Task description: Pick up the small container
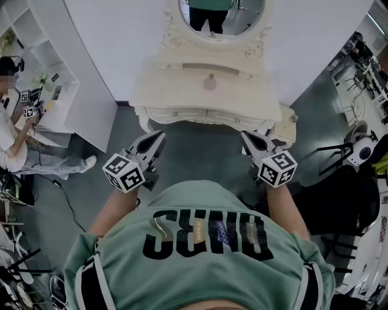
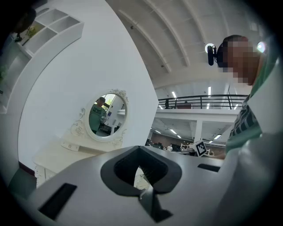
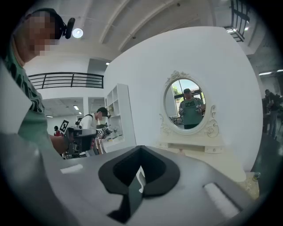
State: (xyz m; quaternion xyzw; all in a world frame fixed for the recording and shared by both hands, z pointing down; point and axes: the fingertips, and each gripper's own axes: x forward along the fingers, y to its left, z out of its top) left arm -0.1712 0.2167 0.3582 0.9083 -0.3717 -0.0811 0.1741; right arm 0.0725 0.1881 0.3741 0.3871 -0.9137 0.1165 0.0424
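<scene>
The small container [image 1: 210,82] is a pinkish, knob-topped thing standing in the middle of the cream dressing table [image 1: 157,79]. In the right gripper view it is a tiny pink shape [image 3: 180,151] under the oval mirror. My left gripper [image 1: 159,138] and right gripper [image 1: 247,138] hang close to my body, well short of the table's front edge, and point toward it. Both are shut with nothing between their fingers. The left gripper [image 2: 139,147] has its black pads meeting at the tips, and so does the right gripper [image 3: 141,145].
An oval mirror [image 1: 221,15] stands at the back of the table against a white wall. A white shelf unit [image 1: 42,72] and a seated person [image 1: 12,133] are at the left. A small stool [image 1: 286,124] and a chair [image 1: 357,151] are at the right.
</scene>
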